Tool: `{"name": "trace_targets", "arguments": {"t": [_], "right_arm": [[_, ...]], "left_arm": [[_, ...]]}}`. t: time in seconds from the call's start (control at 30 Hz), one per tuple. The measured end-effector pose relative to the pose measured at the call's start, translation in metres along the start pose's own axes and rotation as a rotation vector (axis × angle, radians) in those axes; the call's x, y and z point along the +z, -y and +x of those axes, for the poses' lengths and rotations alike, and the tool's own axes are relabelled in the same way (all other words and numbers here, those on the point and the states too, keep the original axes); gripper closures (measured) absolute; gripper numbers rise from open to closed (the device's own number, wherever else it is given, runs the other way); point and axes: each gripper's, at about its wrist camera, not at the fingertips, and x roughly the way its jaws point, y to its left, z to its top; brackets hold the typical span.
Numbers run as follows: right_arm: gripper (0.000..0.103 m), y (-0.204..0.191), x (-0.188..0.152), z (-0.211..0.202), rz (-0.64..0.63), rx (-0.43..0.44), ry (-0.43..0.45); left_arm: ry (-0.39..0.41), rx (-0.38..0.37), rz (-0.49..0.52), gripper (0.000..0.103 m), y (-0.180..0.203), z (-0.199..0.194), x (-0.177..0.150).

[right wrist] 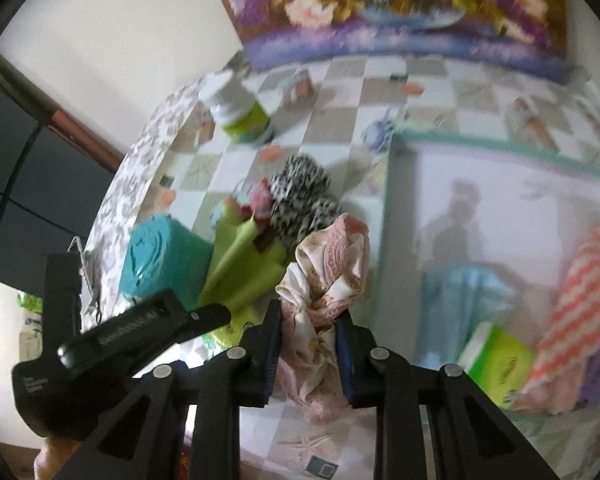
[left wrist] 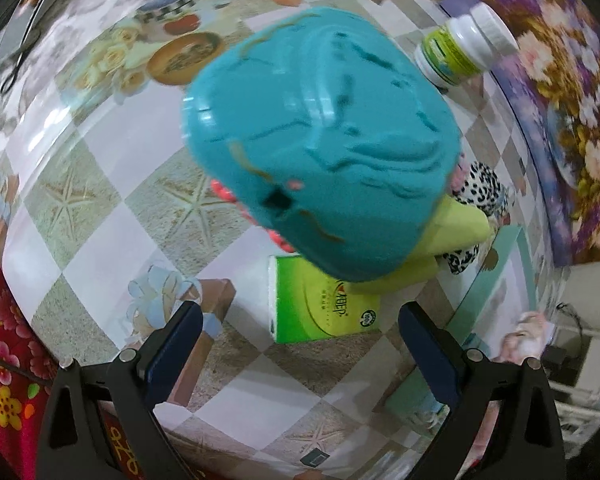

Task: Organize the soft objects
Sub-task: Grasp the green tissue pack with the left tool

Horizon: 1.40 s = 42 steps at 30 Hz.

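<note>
- Right claw [right wrist: 308, 344] clamped on a pink-and-cream floral cloth [right wrist: 332, 264]; the cloth bunches up between the blue pads [right wrist: 270, 356] and spills forward past the tips.
- Cloth sits just left of a shallow teal-rimmed tray [right wrist: 500, 140], near its left wall.
- Inside the tray: light blue towel [right wrist: 460, 292], orange-and-white striped cloth [right wrist: 580, 296], green tissue pack [right wrist: 500, 364], all toward the near right side.
- Left claw [left wrist: 300, 328] wide open, nothing between its blue pads [left wrist: 180, 344]; it hovers above the checkered tabletop [left wrist: 140, 208].
- Ahead of the left claw: a teal plastic container [left wrist: 320, 140], blurred, filling the centre of the view.
- A green tissue pack [left wrist: 320, 308] lies on the tabletop, partly under the container's near edge.
- Lime green cloth [left wrist: 460, 224] sticks out at the container's right side; black-and-white spotted cloth [left wrist: 480, 188] just behind it, touching.
- Bits of pink-red item [left wrist: 224, 194] peek out at the container's left edge; cannot tell what it is.
- White pill bottle with green label [left wrist: 460, 48] stands beyond the container, near a floral cushion [left wrist: 560, 120].
- Right view: teal container, lime cloth and spotted cloth cluster left of the held cloth; left claw's body crosses the lower left.
</note>
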Motion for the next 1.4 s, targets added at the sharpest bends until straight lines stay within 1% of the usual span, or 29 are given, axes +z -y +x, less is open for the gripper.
{"name": "trace_targets", "arguments": {"t": [0.17,0.33,0.43,0.5,0.53,0.57,0.63,0.7,0.73,0.77,0.97,1.1,1.4], "right_arm": [[0.076,0.007,0.002,-0.003,0.012,-0.028,0.008],[0.076,0.011,0.002,-0.001,0.024,-0.032,0.003],[0.076,0.009,0.001,0.000,0.017,-0.041,-0.002],[0.076,0.009,0.001,0.001,0.017,-0.039,-0.005],[0.076,0.009,0.001,0.001,0.018,-0.039,-0.006],[0.076,0.010,0.001,0.001,0.019,-0.039,-0.006],[0.076,0.011,0.002,0.000,0.025,-0.040,-0.004],[0.077,0.013,0.002,0.000,0.030,-0.041,-0.003],[0.076,0.014,0.002,0.000,0.032,-0.041,-0.002],[0.076,0.014,0.002,0.000,0.035,-0.040,-0.002],[0.076,0.015,0.002,0.000,0.034,-0.040,-0.003],[0.076,0.016,0.001,0.000,0.036,-0.042,-0.005],[0.076,0.017,0.002,-0.001,0.043,-0.043,-0.003]], "left_arm": [[0.012,0.068,0.060,0.005,0.022,0.008,-0.004],[0.004,0.107,0.089,0.005,0.039,0.018,-0.005],[0.016,0.137,0.108,0.005,0.048,0.022,-0.006],[0.024,0.148,0.115,0.006,0.051,0.023,-0.005],[0.024,0.149,0.117,0.009,0.054,0.023,-0.005],[0.023,0.146,0.119,0.017,0.054,0.024,-0.004],[0.017,0.139,0.123,0.024,0.057,0.025,-0.005],[0.021,0.139,0.133,0.028,0.064,0.028,-0.010],[0.023,0.135,0.136,0.033,0.068,0.028,-0.011],[0.025,0.130,0.142,0.036,0.067,0.025,-0.011],[0.014,0.114,0.142,0.036,0.062,0.021,-0.013],[-0.018,0.067,0.134,0.036,0.058,0.019,-0.016],[-0.040,0.023,0.119,0.036,0.050,0.011,-0.024]]}}
